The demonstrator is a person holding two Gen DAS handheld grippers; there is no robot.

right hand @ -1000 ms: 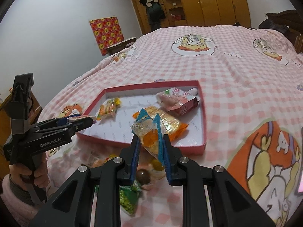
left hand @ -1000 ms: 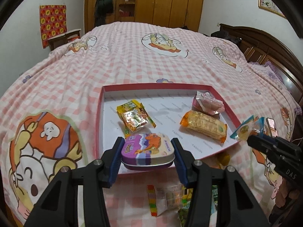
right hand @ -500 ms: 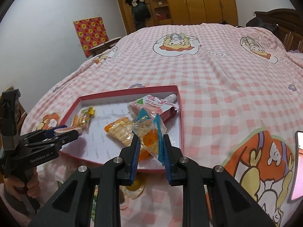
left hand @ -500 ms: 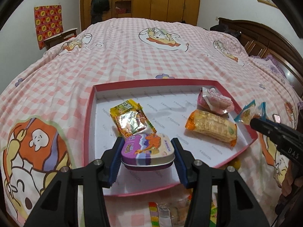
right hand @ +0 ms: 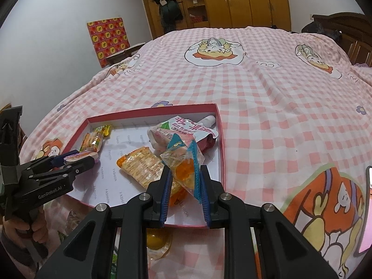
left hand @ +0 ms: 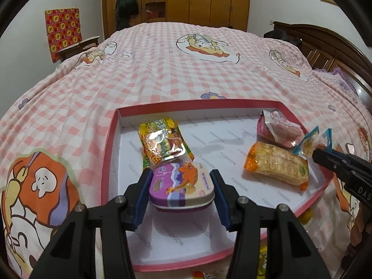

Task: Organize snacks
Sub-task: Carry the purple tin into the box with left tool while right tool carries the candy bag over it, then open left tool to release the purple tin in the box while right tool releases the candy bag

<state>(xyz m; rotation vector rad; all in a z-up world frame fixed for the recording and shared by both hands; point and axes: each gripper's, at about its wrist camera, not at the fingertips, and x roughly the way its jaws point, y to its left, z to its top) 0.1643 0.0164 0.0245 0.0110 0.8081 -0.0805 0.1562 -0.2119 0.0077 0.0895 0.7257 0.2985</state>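
Note:
A shallow red-rimmed white tray (left hand: 109, 148) (right hand: 220, 139) lies on the pink checked bed. My left gripper (left hand: 181, 186) (right hand: 69, 160) is shut on a purple cartoon tin (left hand: 181, 186) and holds it over the tray's near left part. My right gripper (right hand: 183, 176) is shut on a clear blue-edged jelly packet (right hand: 183, 162) (left hand: 309, 143) over the tray's near right corner. In the tray lie a yellow-green snack packet (left hand: 162, 141) (right hand: 95, 138), an orange cracker pack (left hand: 276, 162) (right hand: 141, 165) and a pink pouch (left hand: 279, 127) (right hand: 186, 127).
Loose snacks lie on the bed just in front of the tray, among them a round yellow jelly cup (right hand: 158, 241) and a yellow wrapper (left hand: 262, 260). A phone (right hand: 367, 209) lies at the right. A wooden headboard (left hand: 325, 46) and wardrobe (left hand: 209, 2) stand behind.
Both grippers have moved forward over the tray, each still holding its snack. The tin now hangs over the tray's inside instead of its front edge.

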